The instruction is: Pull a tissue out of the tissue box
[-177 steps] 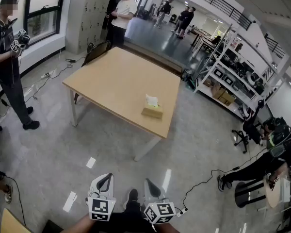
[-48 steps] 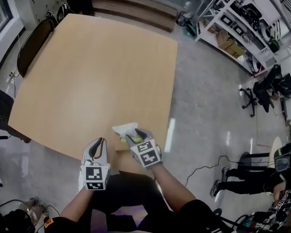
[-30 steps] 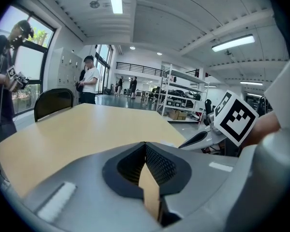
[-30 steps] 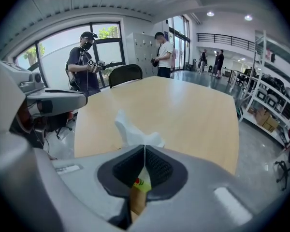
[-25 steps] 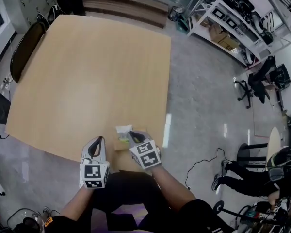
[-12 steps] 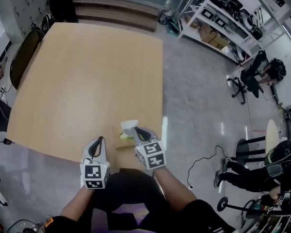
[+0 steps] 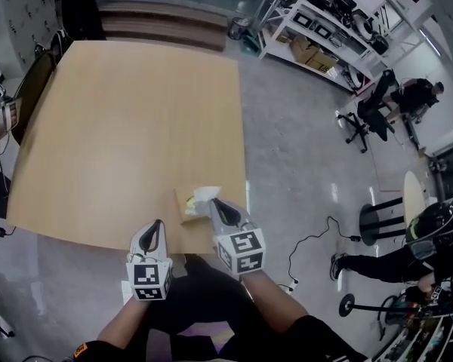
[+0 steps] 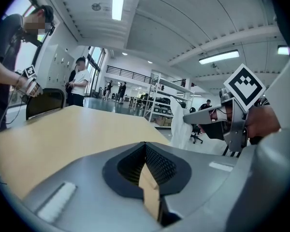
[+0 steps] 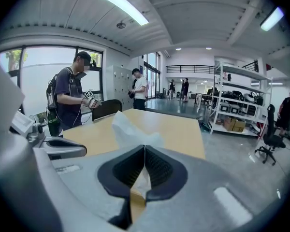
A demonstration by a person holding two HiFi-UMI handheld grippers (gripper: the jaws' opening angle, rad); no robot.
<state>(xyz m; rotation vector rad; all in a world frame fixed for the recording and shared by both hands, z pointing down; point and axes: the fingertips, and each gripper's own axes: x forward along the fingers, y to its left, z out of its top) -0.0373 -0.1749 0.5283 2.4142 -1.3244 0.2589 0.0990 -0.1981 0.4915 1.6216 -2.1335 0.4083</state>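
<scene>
- Table [image 7: 128, 111]: light wooden top. In the head view the tissue box [image 7: 184, 206] sits at the top's 5 o'clock, close to the near edge.
- Tissue [image 7: 206, 194]: a white crumpled sheet at the box's 2 o'clock, overlapping the box's right end. No view shows whether its lower end is clear of the box opening.
- Right gripper [image 7: 215, 203]: at 4 o'clock of the box, with its tips at the tissue. In the right gripper view the jaws are pressed together on the tissue [image 9: 130, 128]. White paper fills the seam between the pads and billows up beyond the tips toward 11 o'clock.
- Left gripper [image 7: 158, 225]: at 7 o'clock of the box, just off the table's near edge and apart from the box. In the left gripper view its jaws [image 8: 145, 148] are pressed together with nothing between them. The other gripper shows at 2 o'clock in that view, with the white sheet hanging from its tips.
- Surroundings: a dark chair [image 7: 33, 78] at the table's 9 o'clock side, metal shelving [image 7: 328, 10] at 1 o'clock of the head view, and a standing person [image 9: 70, 98] at 9 o'clock of the right gripper view, holding a similar marked device.
</scene>
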